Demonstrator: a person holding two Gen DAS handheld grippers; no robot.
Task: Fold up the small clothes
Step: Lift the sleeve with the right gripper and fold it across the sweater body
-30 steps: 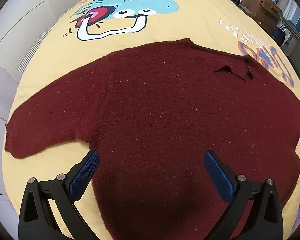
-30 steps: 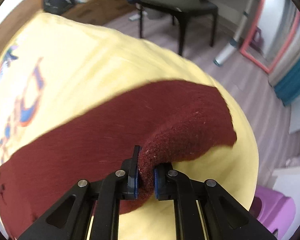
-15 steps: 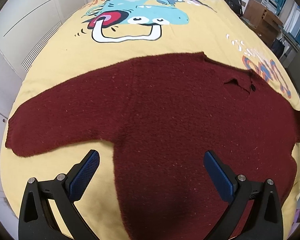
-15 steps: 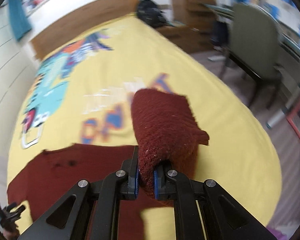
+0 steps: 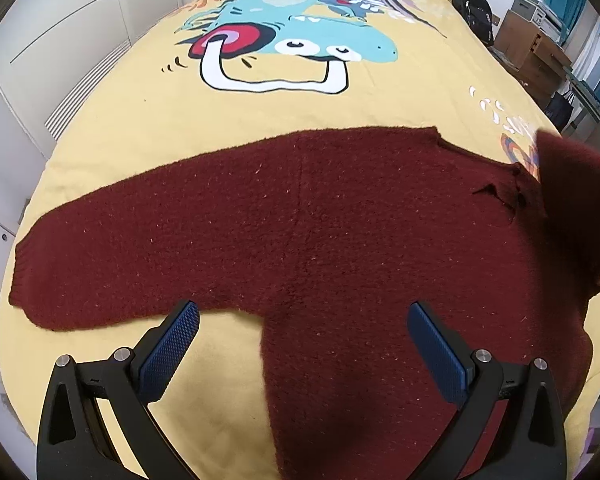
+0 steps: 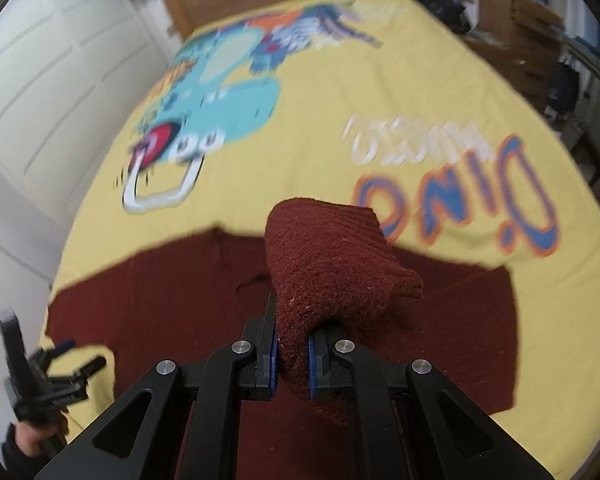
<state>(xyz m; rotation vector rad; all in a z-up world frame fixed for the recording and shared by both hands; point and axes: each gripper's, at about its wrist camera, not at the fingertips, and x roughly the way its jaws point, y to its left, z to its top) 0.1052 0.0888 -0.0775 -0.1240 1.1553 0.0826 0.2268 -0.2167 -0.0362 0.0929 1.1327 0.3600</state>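
A bed under a yellow cover printed with a cartoon dinosaur fills both my views, and across its near end I have a dark red knitted sweater spread flat. The sweater's body runs toward the near edge. One sleeve stretches out to the left, lying flat on the cover with its cuff near the bed's left side.

The other sleeve is off the bed. My right gripper is clamped tight on it, both blue pads pressing the knit, and the ribbed cuff end droops forward over the fingers above the sweater's chest. In the left wrist view that raised sleeve shows as a dark red fold at the far right.

My left gripper hangs over the near part of the sweater with its fingers spread wide and nothing between them, one pad above bare yellow cover just below the left sleeve, the other over the body.

A small button sits at the neckline.
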